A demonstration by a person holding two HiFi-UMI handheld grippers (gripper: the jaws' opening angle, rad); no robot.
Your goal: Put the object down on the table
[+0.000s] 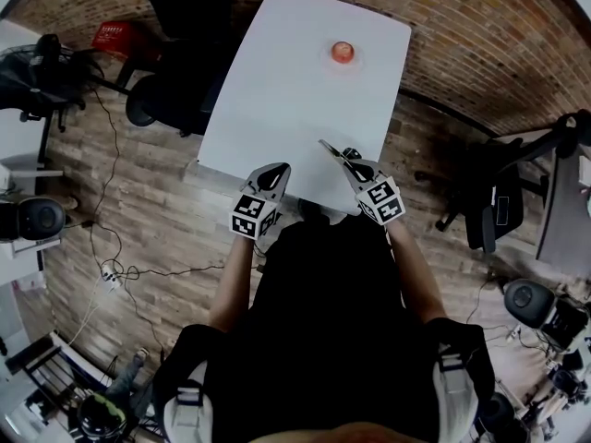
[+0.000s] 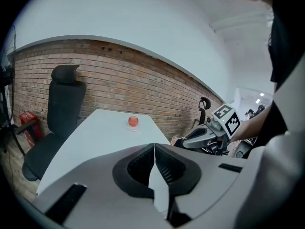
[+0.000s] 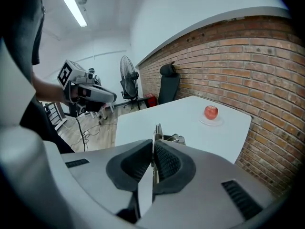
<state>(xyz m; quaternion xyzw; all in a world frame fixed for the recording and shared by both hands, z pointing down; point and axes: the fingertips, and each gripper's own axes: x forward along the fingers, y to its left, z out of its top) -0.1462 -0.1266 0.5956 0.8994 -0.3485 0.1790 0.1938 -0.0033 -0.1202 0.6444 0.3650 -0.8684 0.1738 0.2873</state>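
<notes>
My right gripper (image 1: 350,161) is shut on a thin metal tool (image 1: 331,148) that sticks out past its tips over the near edge of the white table (image 1: 277,90). In the right gripper view the tool's flat metal strip (image 3: 157,131) stands upright between the closed pads. My left gripper (image 1: 276,175) hovers at the table's near edge, to the left of the right one, shut with nothing in it (image 2: 155,147). A red apple (image 1: 343,52) sits on a small saucer at the far end of the table.
A black office chair (image 1: 171,95) stands at the table's left side and another (image 1: 494,201) on the right. Brick wall lies behind the table. A red crate (image 1: 115,37), a floor fan (image 3: 126,82) and cables (image 1: 111,266) are on the wooden floor.
</notes>
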